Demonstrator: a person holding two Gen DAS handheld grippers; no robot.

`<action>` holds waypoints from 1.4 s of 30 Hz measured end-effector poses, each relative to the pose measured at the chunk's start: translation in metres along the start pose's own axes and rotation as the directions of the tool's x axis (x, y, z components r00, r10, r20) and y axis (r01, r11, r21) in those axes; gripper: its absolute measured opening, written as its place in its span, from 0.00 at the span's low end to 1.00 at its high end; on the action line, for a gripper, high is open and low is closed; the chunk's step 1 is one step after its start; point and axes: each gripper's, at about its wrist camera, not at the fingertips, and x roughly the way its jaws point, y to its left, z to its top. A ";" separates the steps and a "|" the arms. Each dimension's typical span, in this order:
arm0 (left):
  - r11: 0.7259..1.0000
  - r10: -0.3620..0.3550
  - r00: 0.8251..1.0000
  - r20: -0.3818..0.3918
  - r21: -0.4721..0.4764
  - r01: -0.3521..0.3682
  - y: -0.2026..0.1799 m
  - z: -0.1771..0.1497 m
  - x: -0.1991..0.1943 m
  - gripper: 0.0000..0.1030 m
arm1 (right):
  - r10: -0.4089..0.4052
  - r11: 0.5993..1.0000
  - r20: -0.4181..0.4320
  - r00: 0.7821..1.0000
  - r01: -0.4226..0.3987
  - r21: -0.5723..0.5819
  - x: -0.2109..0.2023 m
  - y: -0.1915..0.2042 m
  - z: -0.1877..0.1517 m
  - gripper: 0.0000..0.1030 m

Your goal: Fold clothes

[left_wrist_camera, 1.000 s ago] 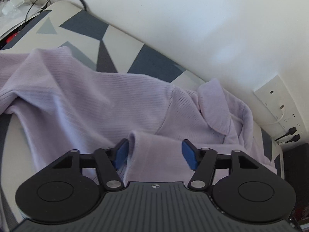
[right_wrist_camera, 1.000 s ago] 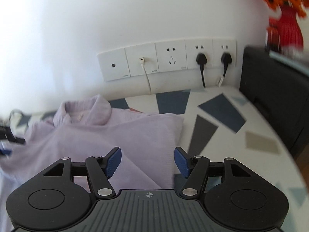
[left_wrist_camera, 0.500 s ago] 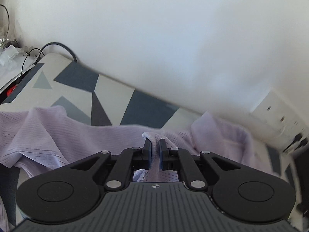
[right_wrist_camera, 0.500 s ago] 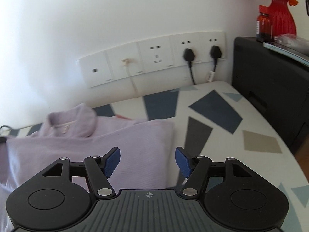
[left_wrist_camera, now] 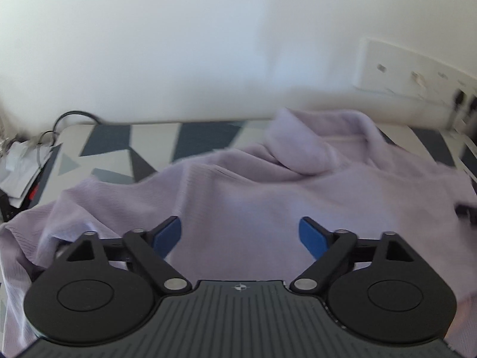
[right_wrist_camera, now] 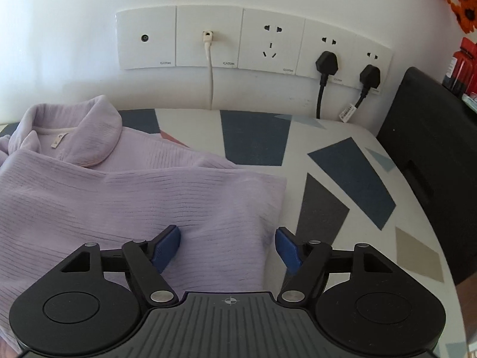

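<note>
White wall (right_wrist_camera: 74, 44) backs a worktop (right_wrist_camera: 342, 155) patterned with blue, grey and tan shapes on a pale ground. A row of wall sockets (right_wrist_camera: 253, 41) sits just above the worktop's far edge, with two black plugs (right_wrist_camera: 327, 62) and a thin white cable (right_wrist_camera: 210, 68) in them; in the left wrist view the same row is smeared by blur and cut by the frame's right edge.

A lilac ribbed top (right_wrist_camera: 134, 197) lies on the worktop with its collar (right_wrist_camera: 74, 131) toward the far edge, near the wall. Its folded side edge runs down the middle of the right wrist view, well short of the worktop's right edge. Its near part is hidden behind both tools, and its left part runs out of the right wrist view.

The left hand-held gripper (left_wrist_camera: 240, 235) has its blue pads spread wide over the cloth, grasping nothing; whether the pads touch the fabric I cannot tell. The right hand-held gripper (right_wrist_camera: 228, 247) is likewise released, its left pad over the top and its right pad over bare worktop beside the folded edge.

A black box (right_wrist_camera: 432, 161) stands at the worktop's right edge, partly cut off. Cables and papers (left_wrist_camera: 26, 161) clutter the far left corner, too blurred to make out.
</note>
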 end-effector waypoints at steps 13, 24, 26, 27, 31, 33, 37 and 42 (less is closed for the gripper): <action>1.000 -0.014 0.983 -0.184 0.010 0.016 -0.023 -0.019 0.035 0.99 | 0.139 0.983 0.028 0.990 -0.142 0.117 -0.094 0.009 -0.044 0.99; 0.996 -0.085 0.976 -0.201 -0.042 0.079 -0.007 -0.016 0.025 1.00 | 0.084 0.982 -0.048 0.995 -0.075 0.171 -0.126 0.012 -0.081 0.99; 0.994 -0.101 0.973 -0.207 -0.058 0.091 -0.003 -0.016 0.021 1.00 | 0.075 0.984 -0.042 0.996 -0.067 0.163 -0.135 0.014 -0.083 0.99; 0.992 -0.112 0.972 -0.208 -0.076 0.098 0.001 -0.018 0.016 1.00 | 0.069 0.986 -0.040 0.997 -0.062 0.154 -0.139 0.014 -0.084 0.99; 0.987 -0.117 0.970 -0.215 -0.134 0.090 0.020 -0.027 -0.009 1.00 | 0.044 0.992 -0.063 0.997 -0.037 0.117 -0.152 0.018 -0.092 0.99; 0.987 -0.098 0.975 -0.200 -0.142 0.070 0.032 -0.033 -0.027 1.00 | 0.043 0.992 -0.082 0.996 -0.033 0.118 -0.156 0.018 -0.098 0.99; 0.988 -0.053 0.986 -0.156 -0.154 0.029 0.053 -0.044 -0.066 1.00 | 0.052 0.993 -0.135 0.989 -0.037 0.115 -0.152 0.017 -0.108 0.99; 0.971 0.063 0.990 -0.123 -0.221 -0.089 0.072 -0.067 -0.108 1.00 | 0.091 0.995 -0.181 0.979 -0.084 0.045 -0.146 0.018 -0.117 0.99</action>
